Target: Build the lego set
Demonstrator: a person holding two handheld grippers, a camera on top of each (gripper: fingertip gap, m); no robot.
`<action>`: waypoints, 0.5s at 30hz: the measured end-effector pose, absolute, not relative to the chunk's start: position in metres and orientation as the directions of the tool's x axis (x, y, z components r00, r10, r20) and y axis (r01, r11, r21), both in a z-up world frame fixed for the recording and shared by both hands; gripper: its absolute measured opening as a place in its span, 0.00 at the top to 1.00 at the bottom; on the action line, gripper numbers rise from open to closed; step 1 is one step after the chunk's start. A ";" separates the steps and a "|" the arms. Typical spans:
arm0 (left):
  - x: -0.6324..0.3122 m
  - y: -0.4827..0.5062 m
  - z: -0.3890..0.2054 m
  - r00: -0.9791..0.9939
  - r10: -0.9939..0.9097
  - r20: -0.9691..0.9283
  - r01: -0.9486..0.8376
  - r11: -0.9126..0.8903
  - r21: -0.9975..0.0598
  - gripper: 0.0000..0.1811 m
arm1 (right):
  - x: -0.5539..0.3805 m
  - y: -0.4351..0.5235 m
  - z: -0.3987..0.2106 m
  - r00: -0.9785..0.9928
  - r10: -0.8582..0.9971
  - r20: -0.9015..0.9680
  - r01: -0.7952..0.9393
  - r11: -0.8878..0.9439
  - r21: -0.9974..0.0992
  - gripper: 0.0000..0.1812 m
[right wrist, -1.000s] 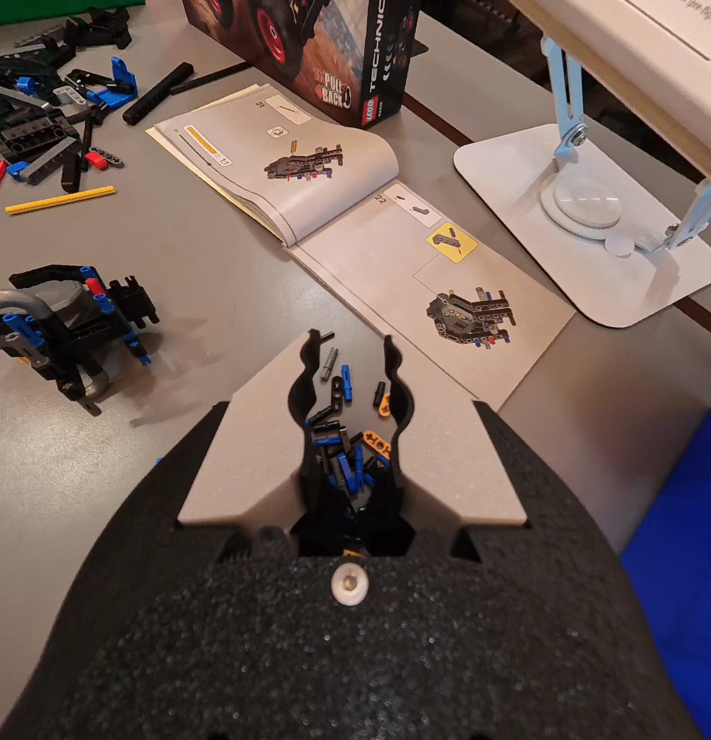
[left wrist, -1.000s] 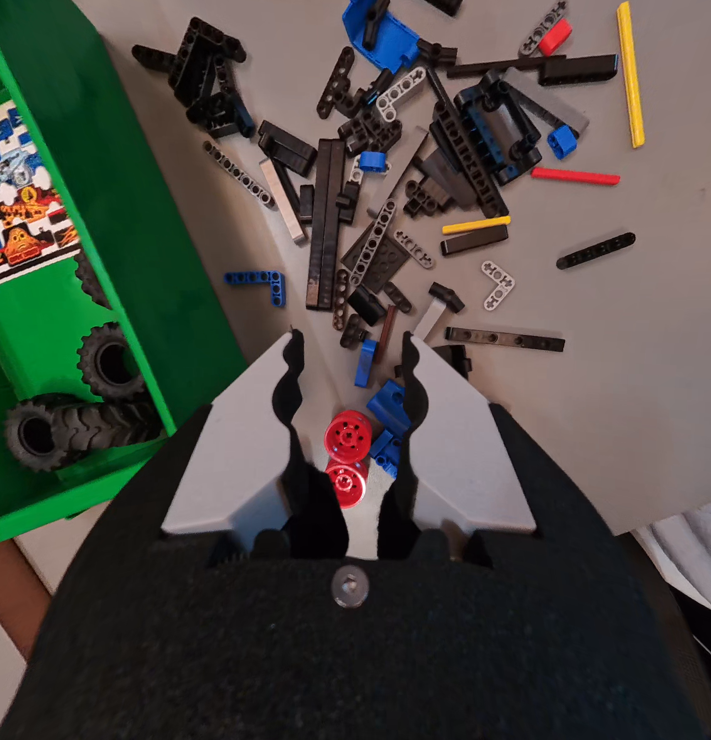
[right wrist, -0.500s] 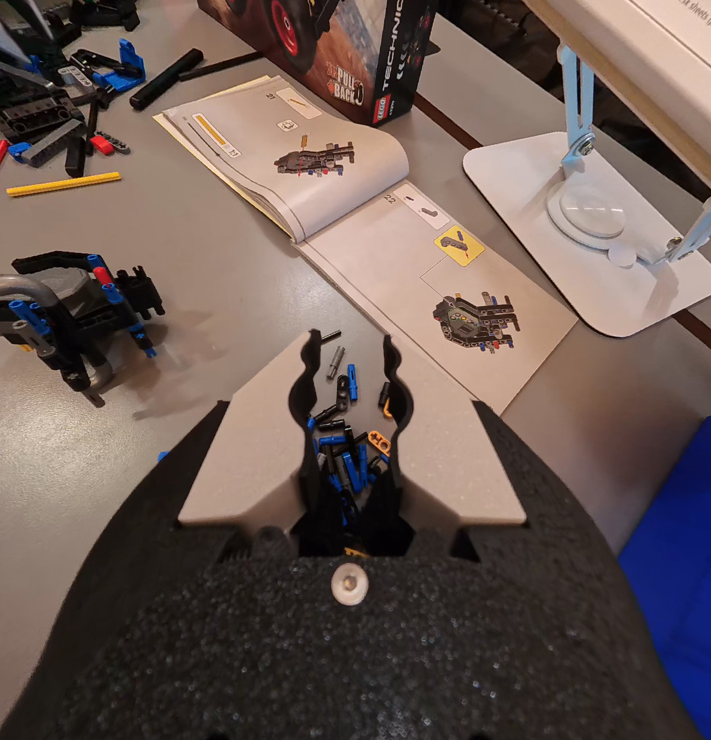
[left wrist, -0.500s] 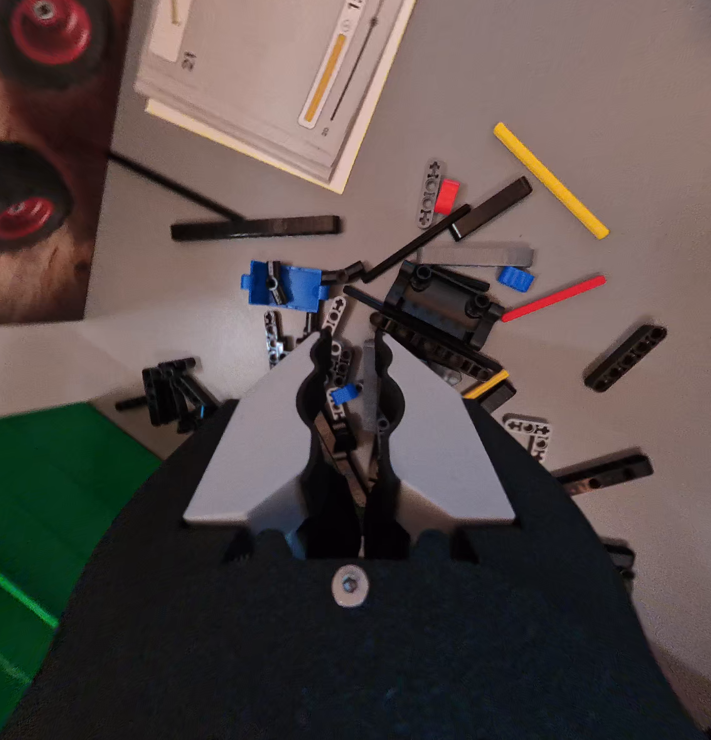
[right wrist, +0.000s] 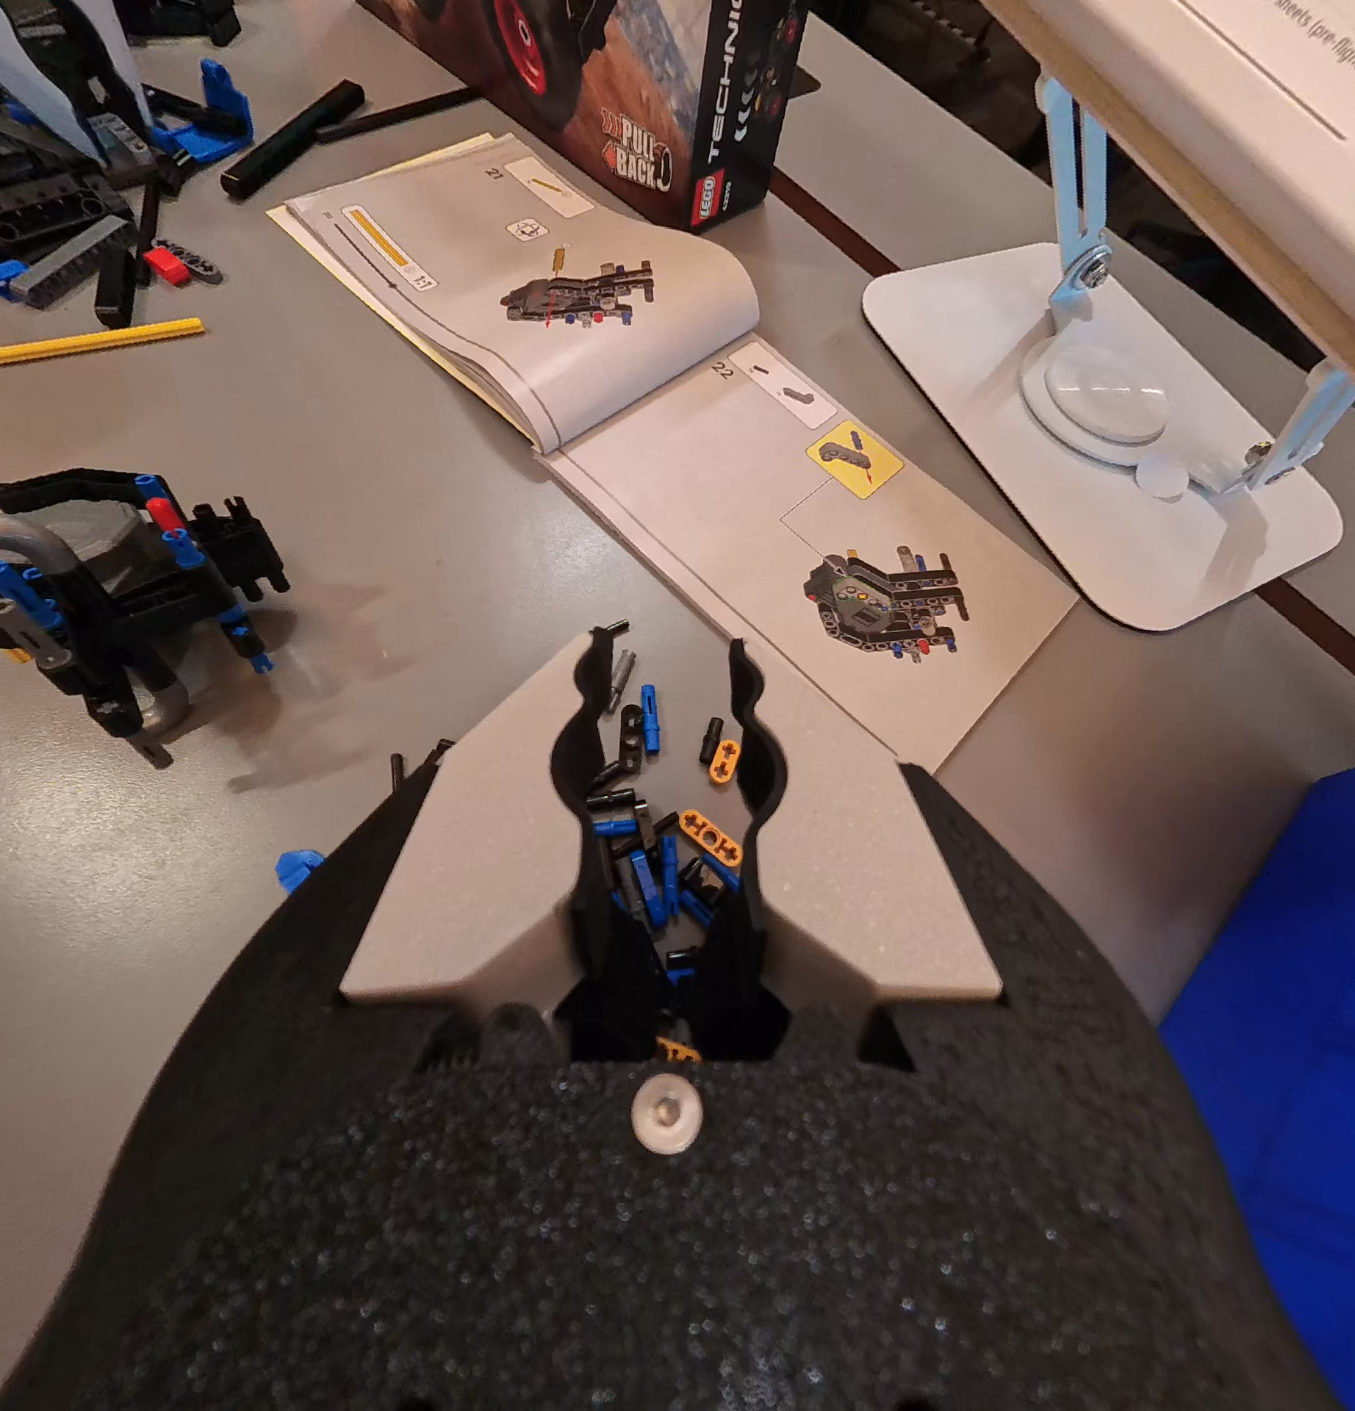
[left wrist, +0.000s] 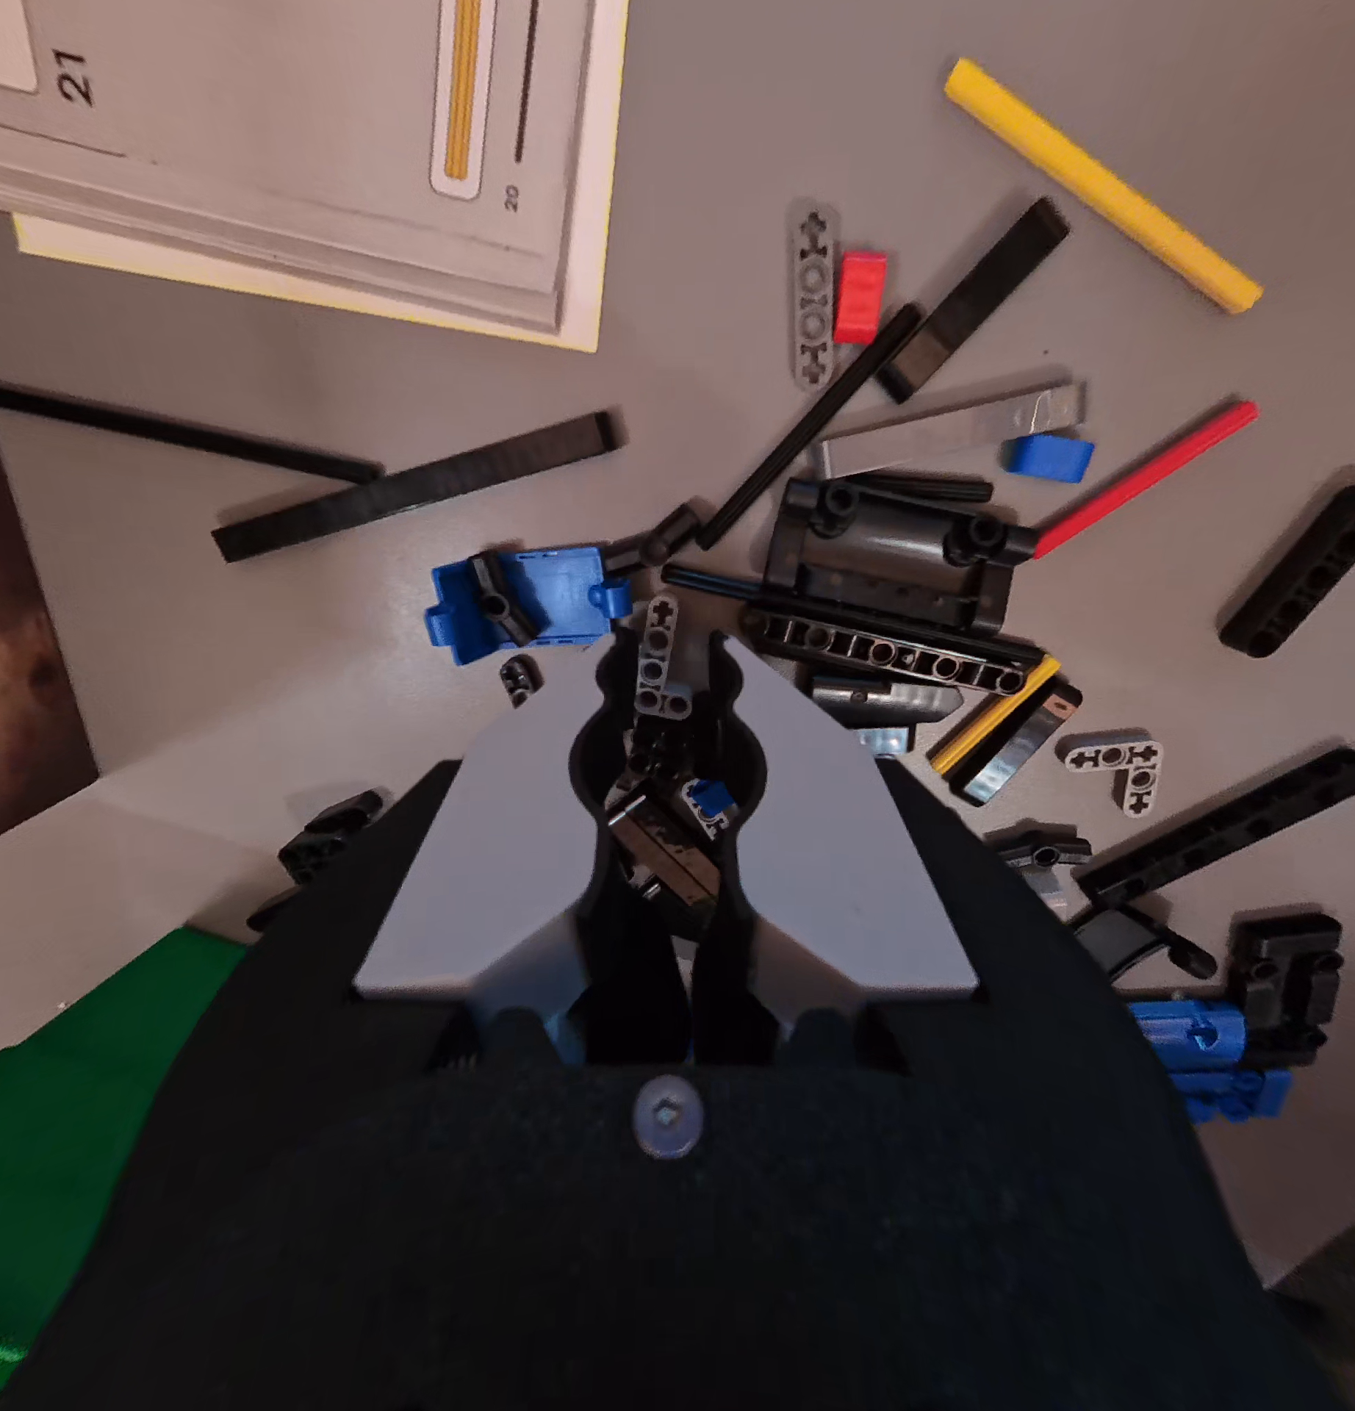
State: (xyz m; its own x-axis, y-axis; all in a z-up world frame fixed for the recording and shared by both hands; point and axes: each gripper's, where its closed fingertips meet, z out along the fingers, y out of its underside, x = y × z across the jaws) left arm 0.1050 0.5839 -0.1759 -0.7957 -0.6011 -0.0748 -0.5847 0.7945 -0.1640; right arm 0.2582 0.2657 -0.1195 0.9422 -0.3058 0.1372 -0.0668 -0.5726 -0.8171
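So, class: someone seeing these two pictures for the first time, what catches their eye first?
Probably the open instruction booklet mid-table, with the half-built black and blue model to its left. In the left wrist view, the long yellow axle and red axle stand out above the heap of black beams.

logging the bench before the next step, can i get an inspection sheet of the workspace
surface: grey table, bare in the middle
job's things: part-built model; open instruction booklet; set box
clutter: loose beams, yellow rod, small pins
grippers: left gripper over the beams, right gripper over the pins, both open, holding nothing
cables: nothing seen
surroundings: white stand; green bin
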 end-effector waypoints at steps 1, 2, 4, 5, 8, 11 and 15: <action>0.105 0.583 -0.176 -0.796 -0.601 -0.072 -0.584 0.794 -0.166 0.94 | 0.258 0.266 -0.120 0.942 -0.306 0.136 -0.068 -0.572 -0.817 0.83; 0.104 0.583 -0.176 -0.798 -0.599 -0.068 -0.582 0.795 -0.168 0.96 | 0.258 0.266 -0.120 0.942 -0.306 0.135 -0.069 -0.571 -0.818 0.83; 0.104 0.583 -0.176 -0.802 -0.591 -0.082 -0.573 0.802 -0.170 0.97 | 0.258 0.266 -0.120 0.944 -0.304 0.129 -0.071 -0.569 -0.819 0.83; 0.103 0.583 -0.176 -0.805 -0.588 -0.083 -0.570 0.804 -0.170 0.97 | 0.258 0.266 -0.120 0.944 -0.303 0.128 -0.072 -0.570 -0.819 0.83; 0.101 0.576 -0.166 -0.820 -0.563 -0.103 -0.536 0.818 -0.209 0.97 | 0.258 0.266 -0.122 0.944 -0.303 0.130 -0.072 -0.576 -0.814 0.83; 0.103 0.560 -0.137 -0.799 -0.581 -0.156 -0.518 0.797 -0.311 0.97 | 0.258 0.266 -0.120 0.944 -0.305 0.130 -0.072 -0.571 -0.818 0.84; 0.093 0.492 -0.092 -0.775 -0.623 -0.102 -0.476 0.683 -0.554 0.97 | 0.259 0.265 -0.116 0.941 -0.309 0.139 -0.064 -0.564 -0.823 0.84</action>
